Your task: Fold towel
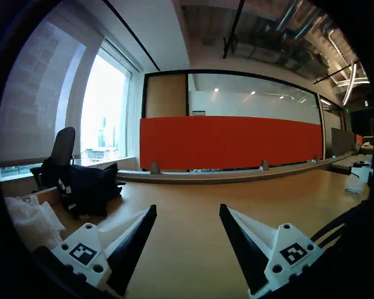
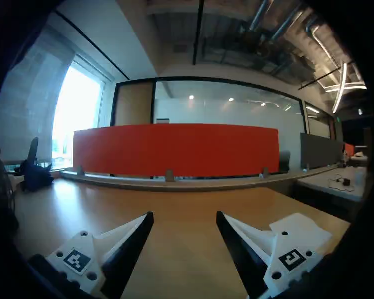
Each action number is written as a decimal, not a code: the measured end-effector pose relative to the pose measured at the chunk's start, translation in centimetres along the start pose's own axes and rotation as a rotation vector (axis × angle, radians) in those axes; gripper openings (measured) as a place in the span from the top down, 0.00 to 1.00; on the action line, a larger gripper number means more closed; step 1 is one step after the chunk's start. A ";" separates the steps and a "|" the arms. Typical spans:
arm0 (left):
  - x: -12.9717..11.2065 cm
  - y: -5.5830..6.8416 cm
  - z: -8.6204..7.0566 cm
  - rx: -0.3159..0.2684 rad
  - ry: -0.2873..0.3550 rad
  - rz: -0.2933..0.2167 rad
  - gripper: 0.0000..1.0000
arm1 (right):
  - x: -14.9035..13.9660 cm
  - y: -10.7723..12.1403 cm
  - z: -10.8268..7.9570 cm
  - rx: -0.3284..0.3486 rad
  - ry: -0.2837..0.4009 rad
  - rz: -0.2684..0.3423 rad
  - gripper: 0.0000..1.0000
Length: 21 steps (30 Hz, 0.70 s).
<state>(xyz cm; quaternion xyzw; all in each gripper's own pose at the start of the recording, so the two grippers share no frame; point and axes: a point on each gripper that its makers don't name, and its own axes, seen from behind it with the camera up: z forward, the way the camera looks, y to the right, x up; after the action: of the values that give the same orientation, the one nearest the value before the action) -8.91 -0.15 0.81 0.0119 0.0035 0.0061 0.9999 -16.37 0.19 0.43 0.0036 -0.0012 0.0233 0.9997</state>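
My left gripper [image 1: 188, 210] stands open low over a bare wooden desk [image 1: 197, 199], with nothing between its black fingertips [image 1: 142, 226]. In the right gripper view my right gripper [image 2: 185, 217] is open too, above the same kind of wooden desk [image 2: 187, 204], its fingers [image 2: 137, 231] holding nothing. I see no towel between or under either pair of fingers. A crumpled white cloth or plastic heap [image 1: 30, 219] lies at the left edge of the left gripper view; what it is cannot be told.
A red divider panel [image 1: 232, 142] runs along the desk's far edge. A black bag [image 1: 90, 187] and an office chair [image 1: 57, 159] sit at the left by the window. White items [image 1: 356, 182] lie at the right. A second desk [image 2: 336, 182] stands to the right.
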 end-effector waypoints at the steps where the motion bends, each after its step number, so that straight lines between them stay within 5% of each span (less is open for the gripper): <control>1: 0.0 0.0 0.0 0.000 0.000 0.000 0.07 | 0.0 0.0 0.0 -0.001 0.000 0.000 0.03; 21: 0.0 0.0 0.0 0.000 0.000 0.000 0.07 | -0.3 0.0 0.0 0.002 -0.002 0.001 0.03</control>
<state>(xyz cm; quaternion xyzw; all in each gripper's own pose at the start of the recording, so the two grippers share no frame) -8.90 -0.13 0.83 0.0118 0.0035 0.0059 0.9999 -16.62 0.21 0.45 0.0046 -0.0023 0.0240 0.9997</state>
